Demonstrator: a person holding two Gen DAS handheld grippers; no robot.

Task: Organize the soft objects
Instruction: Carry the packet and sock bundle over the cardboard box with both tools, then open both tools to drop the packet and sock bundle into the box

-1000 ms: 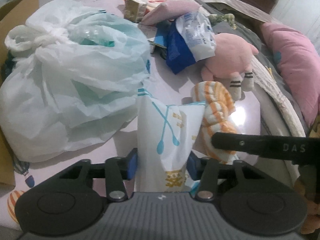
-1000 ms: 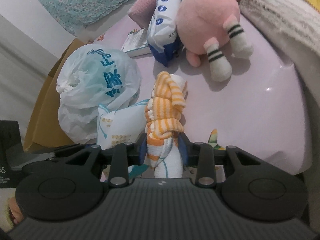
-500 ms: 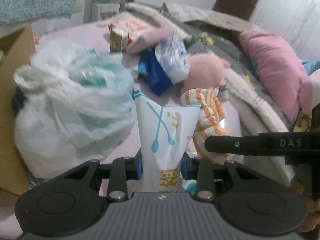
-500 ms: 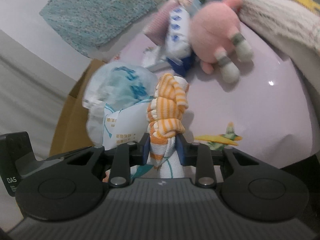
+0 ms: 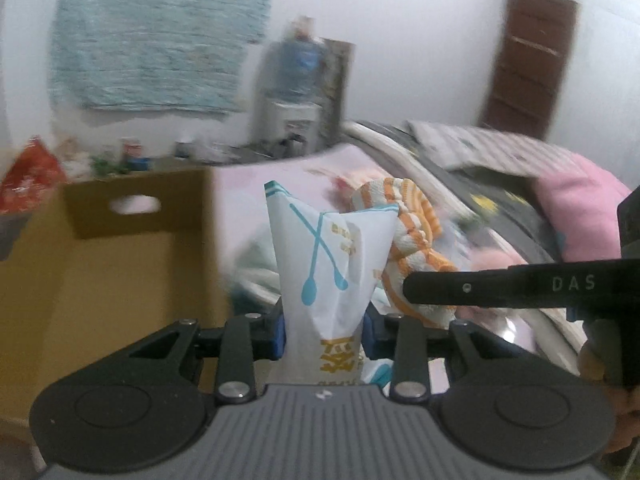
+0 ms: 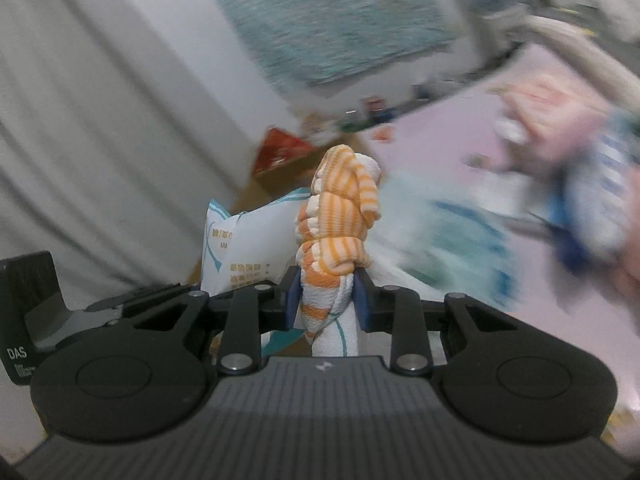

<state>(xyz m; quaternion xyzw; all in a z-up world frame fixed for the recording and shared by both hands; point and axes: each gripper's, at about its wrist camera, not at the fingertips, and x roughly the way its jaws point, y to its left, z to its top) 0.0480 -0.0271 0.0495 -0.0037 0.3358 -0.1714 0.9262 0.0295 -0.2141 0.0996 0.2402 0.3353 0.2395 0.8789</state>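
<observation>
My left gripper (image 5: 323, 334) is shut on a white soft pack (image 5: 330, 268) printed with blue spoons and yellow text, held upright in the air. My right gripper (image 6: 325, 300) is shut on a rolled orange-and-white striped cloth (image 6: 340, 224), also held up. The two grippers are side by side: the striped cloth (image 5: 412, 248) shows just right of the pack in the left wrist view, and the pack (image 6: 244, 248) shows just left of the cloth in the right wrist view. Both views are blurred by motion.
A brown cardboard box (image 5: 120, 256) with a hand hole stands to the left of the lilac bed sheet (image 6: 472, 128). A pink pillow (image 5: 580, 216) lies at right. A white-and-blue plastic bag (image 6: 452, 240) and a pink plush toy (image 6: 544, 120) lie blurred on the bed.
Both grippers have lifted and tilted upward and leftward with their loads; the bed items dropped low in view, and the wall, curtain and cardboard box came into sight.
</observation>
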